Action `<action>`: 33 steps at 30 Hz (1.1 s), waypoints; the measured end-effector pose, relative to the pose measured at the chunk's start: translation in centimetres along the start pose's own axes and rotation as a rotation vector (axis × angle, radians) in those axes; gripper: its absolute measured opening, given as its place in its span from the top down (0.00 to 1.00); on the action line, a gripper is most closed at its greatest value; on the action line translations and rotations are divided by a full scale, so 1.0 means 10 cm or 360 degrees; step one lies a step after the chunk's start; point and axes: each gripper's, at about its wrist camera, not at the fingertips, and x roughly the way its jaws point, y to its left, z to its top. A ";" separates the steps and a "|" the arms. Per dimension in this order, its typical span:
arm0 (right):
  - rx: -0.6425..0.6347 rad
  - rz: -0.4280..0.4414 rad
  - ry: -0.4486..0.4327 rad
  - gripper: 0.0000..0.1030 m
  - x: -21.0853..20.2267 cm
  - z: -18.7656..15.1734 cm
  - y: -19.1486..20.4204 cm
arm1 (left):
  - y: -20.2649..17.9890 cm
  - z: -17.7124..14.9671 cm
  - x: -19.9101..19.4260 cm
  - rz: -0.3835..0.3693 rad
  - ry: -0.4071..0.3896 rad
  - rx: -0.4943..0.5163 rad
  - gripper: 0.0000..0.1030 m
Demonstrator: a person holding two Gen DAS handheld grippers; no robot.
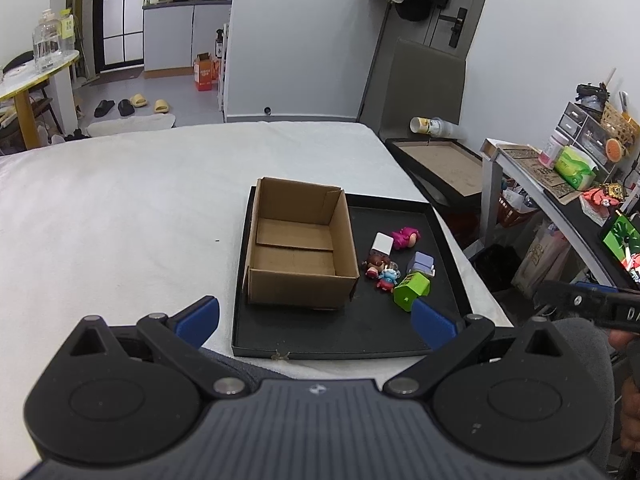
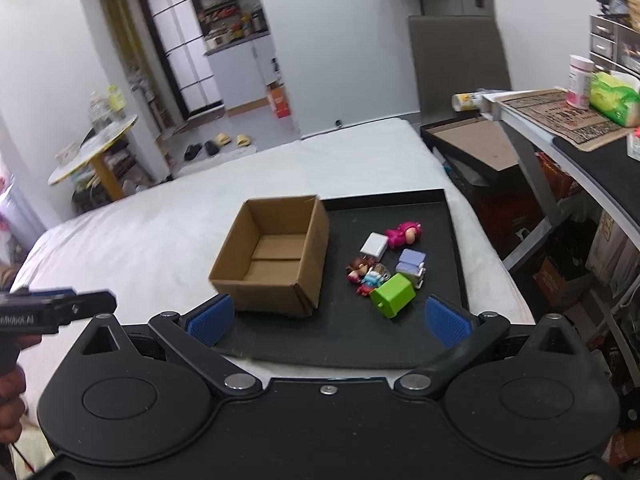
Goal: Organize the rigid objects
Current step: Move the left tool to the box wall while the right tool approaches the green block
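Note:
An open, empty cardboard box [image 1: 298, 242] [image 2: 272, 260] stands on the left half of a black tray [image 1: 360, 332] [image 2: 436, 216] on a white bed. To its right lie small toys: a green block [image 1: 412, 290] [image 2: 392, 294], a white cube [image 1: 382, 244] [image 2: 374, 246], a pink figure [image 1: 406, 237] [image 2: 404, 233], a lilac block [image 1: 422, 262] [image 2: 412, 262] and small figurines [image 1: 380, 270] [image 2: 366, 274]. My left gripper [image 1: 316, 322] is open and empty above the tray's near edge. My right gripper [image 2: 328, 322] is open and empty, also at the near edge.
The white bed [image 1: 140, 208] [image 2: 140, 236] spreads left of the tray. A second black tray [image 1: 440, 160] [image 2: 468, 144] sits beyond the bed's right edge. A cluttered desk [image 1: 560, 176] [image 2: 580, 128] stands at right. The other gripper shows at each view's edge [image 1: 592, 304] [image 2: 52, 308].

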 end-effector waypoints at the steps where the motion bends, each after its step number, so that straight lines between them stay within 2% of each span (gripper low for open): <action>1: 0.0021 -0.0008 -0.0006 0.00 0.02 0.01 -0.03 | 0.01 0.01 0.02 0.0002 0.0003 0.0000 0.01; 14: 0.0127 0.0001 0.0091 0.00 0.44 0.05 -0.23 | 0.22 0.16 0.38 0.0080 0.0062 -0.0109 0.01; 23: 0.0344 0.0000 0.0164 0.01 0.84 0.02 -0.53 | 0.35 0.26 0.71 0.0156 0.0109 -0.0157 0.02; 33: 0.0538 0.0003 0.0241 0.09 1.30 -0.01 -0.77 | 0.52 0.34 1.11 0.0189 0.0135 -0.0268 0.04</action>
